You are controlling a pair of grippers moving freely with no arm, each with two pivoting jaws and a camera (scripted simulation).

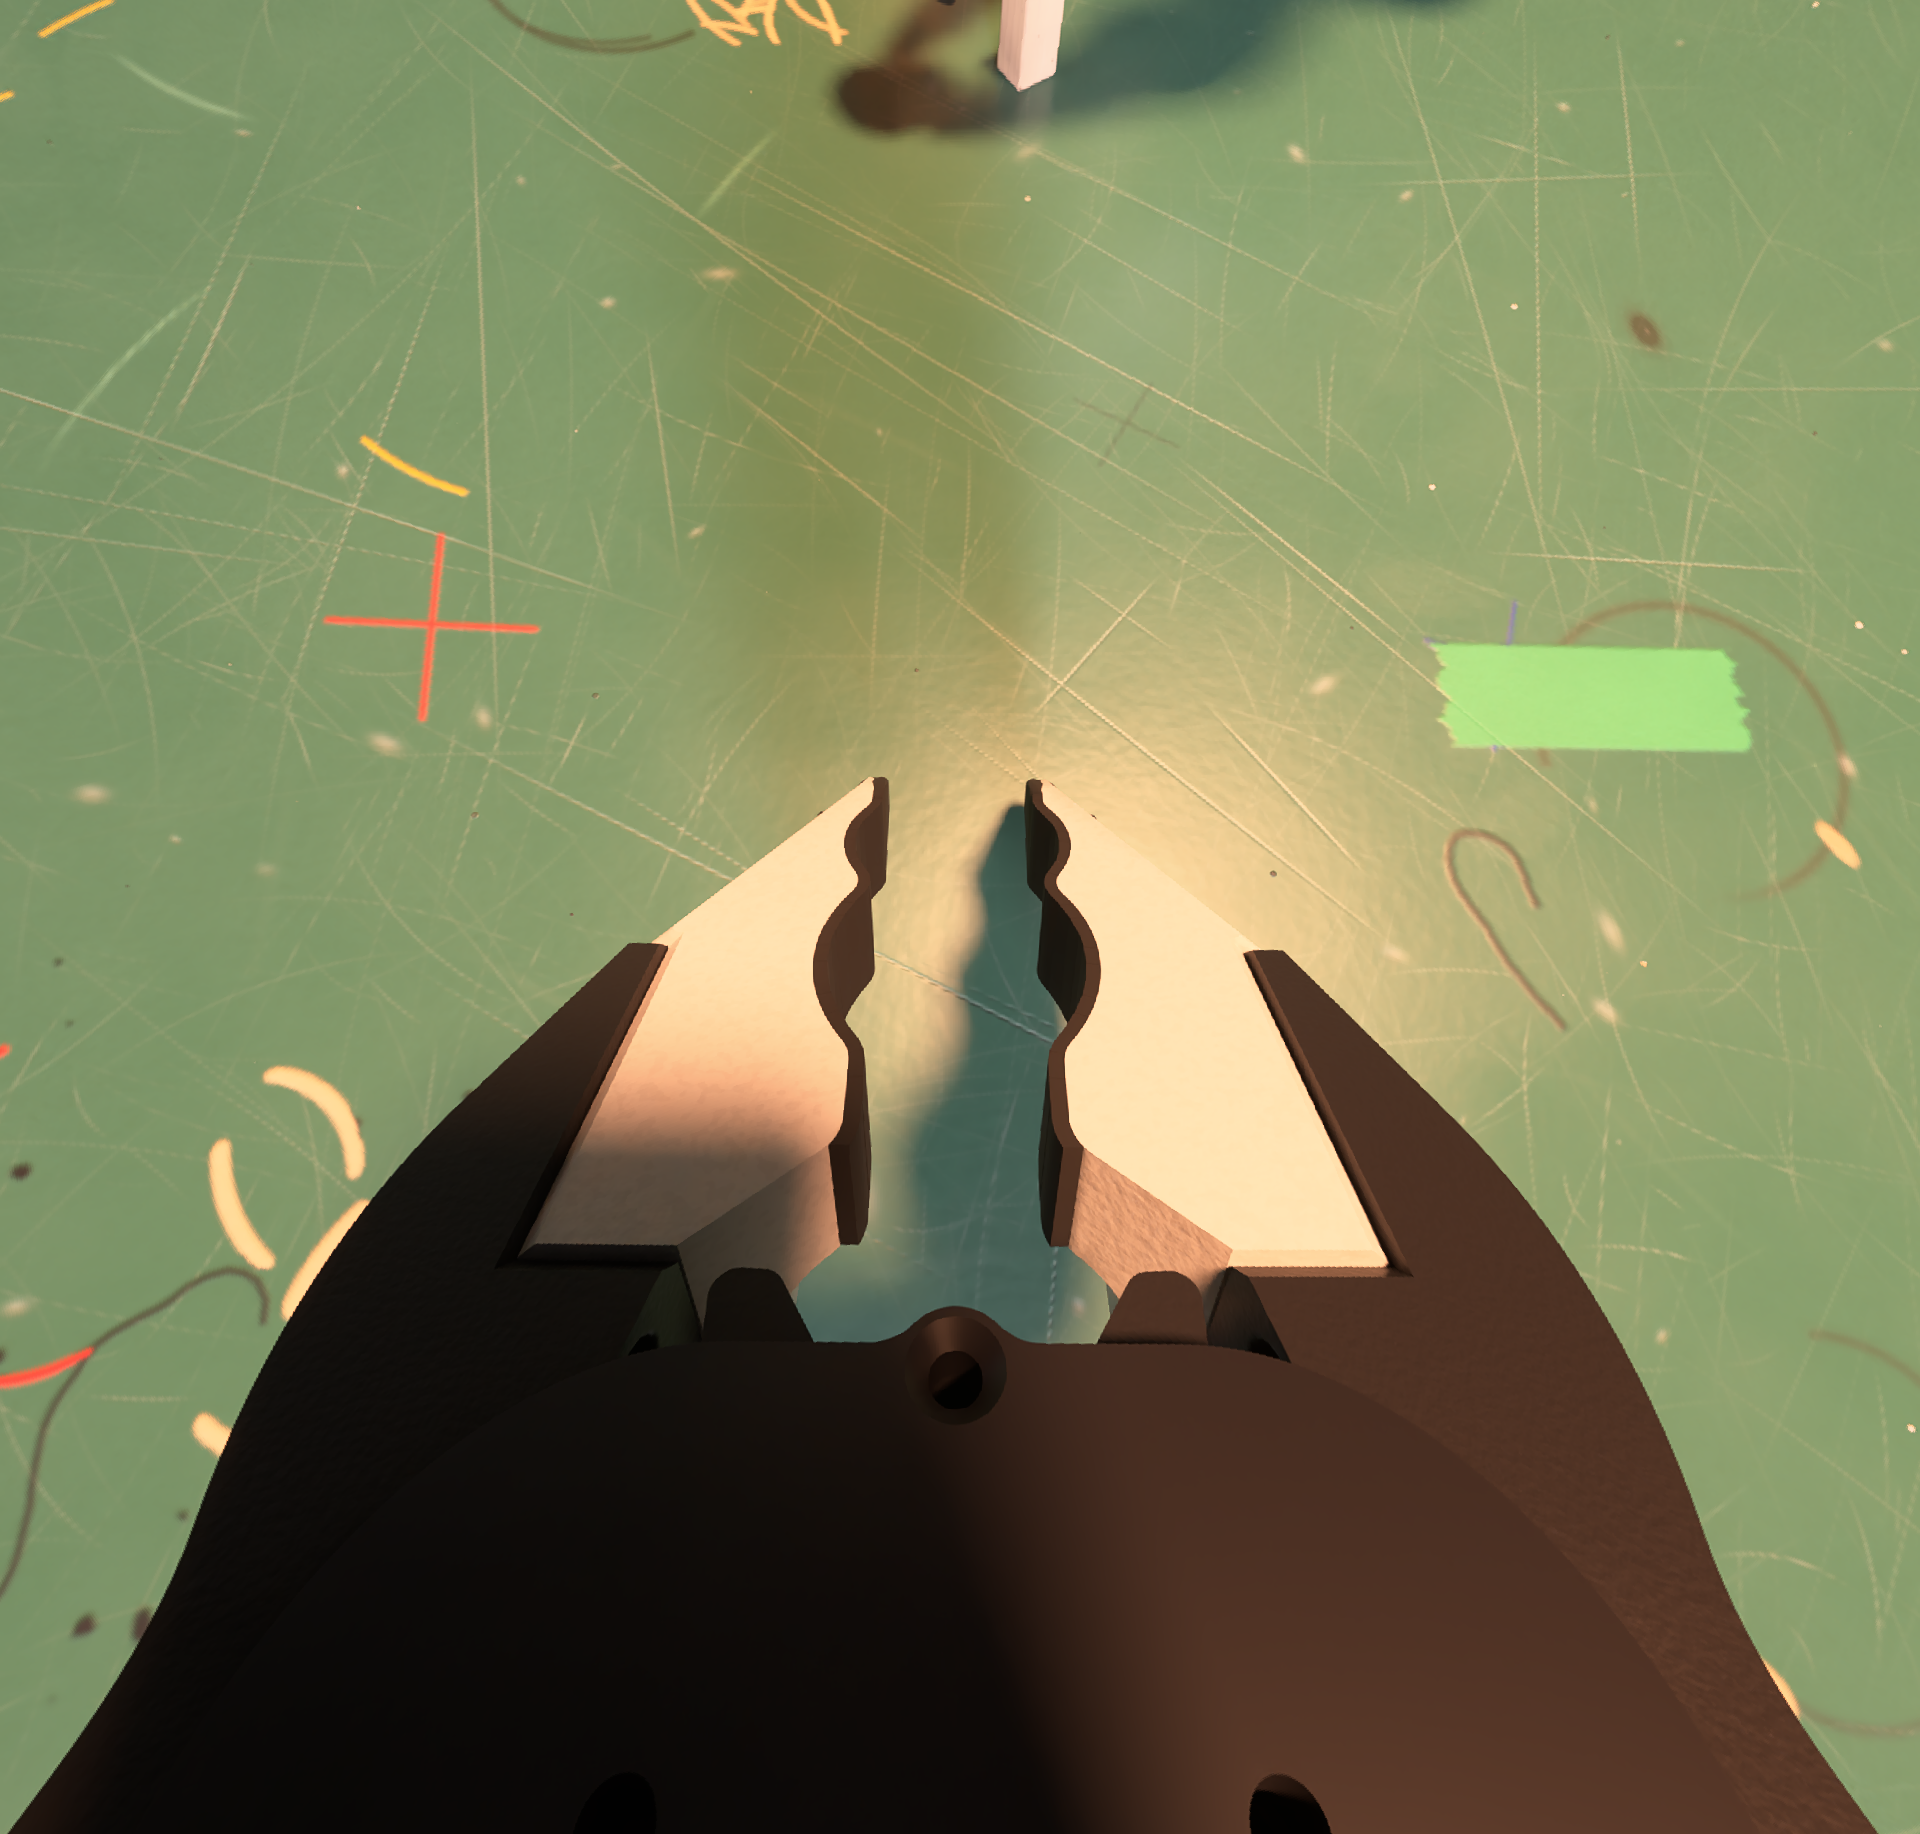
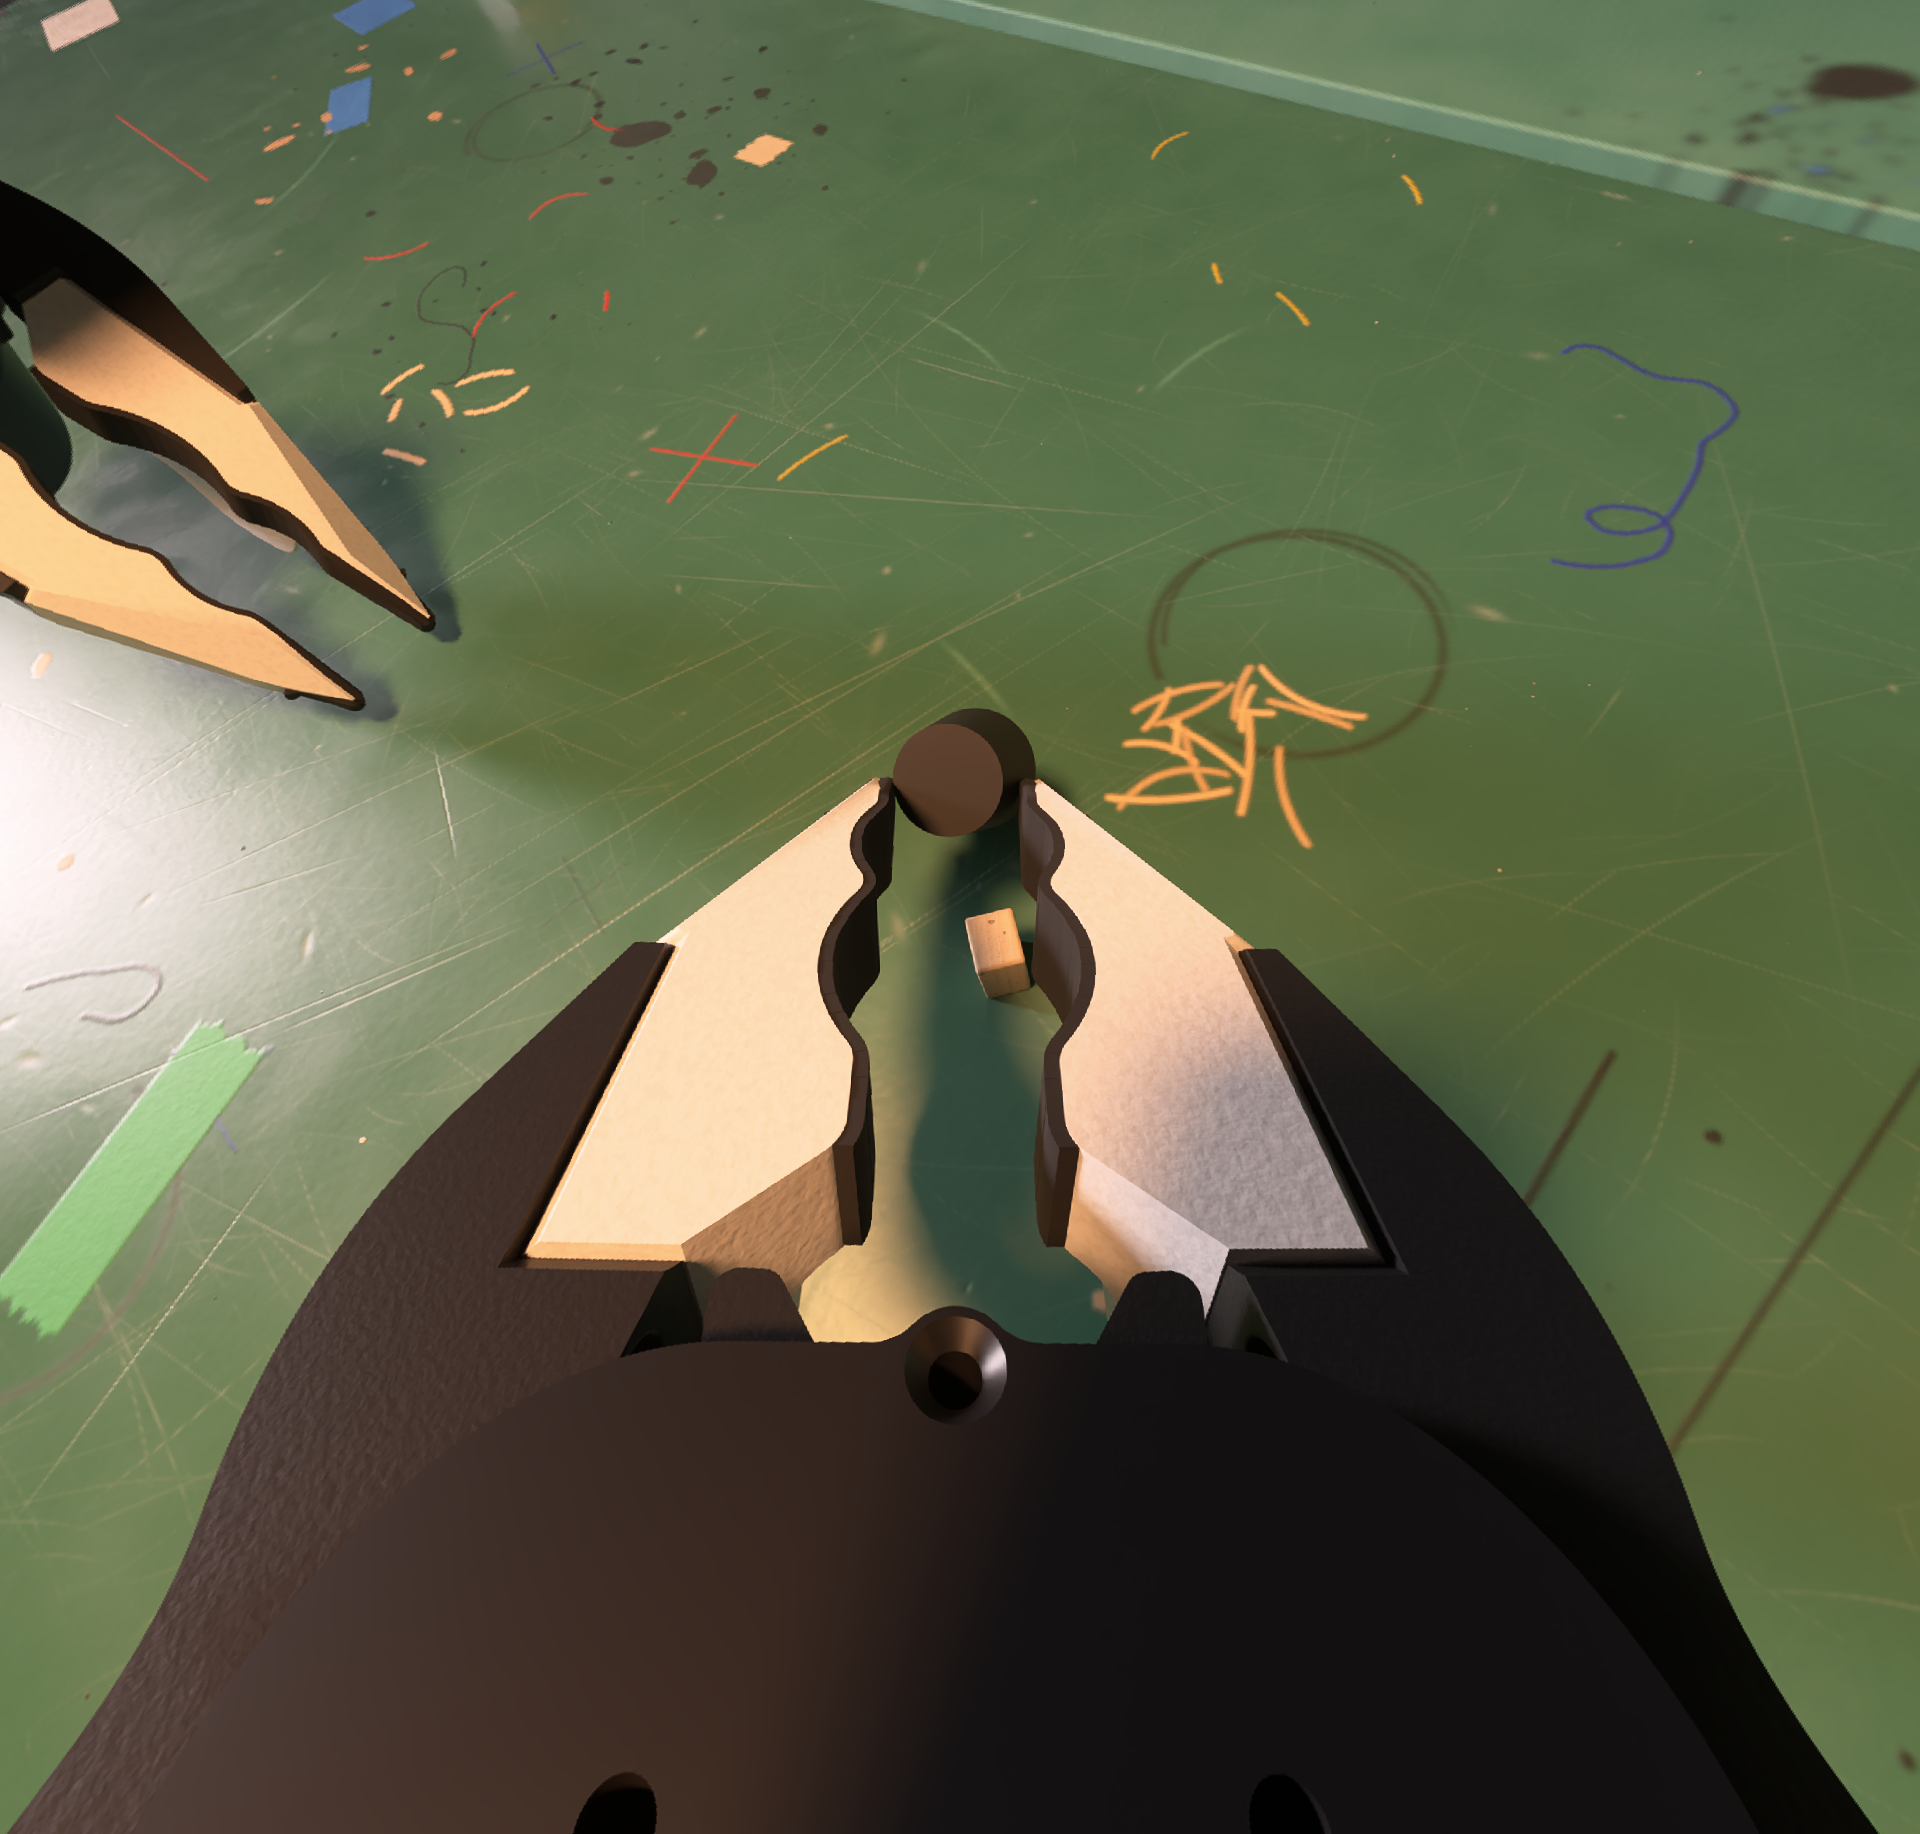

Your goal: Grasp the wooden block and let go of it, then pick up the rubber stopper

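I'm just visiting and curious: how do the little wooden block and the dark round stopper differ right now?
The wooden block is pale and box-shaped; the rubber stopper is dark brown and round. The block stands free on the green mat, beneath the right gripper; the stopper is pinched between that gripper's fingertips, apparently lifted. The block looks slimmer than the stopper. Both are small, plain, single-colour pieces.
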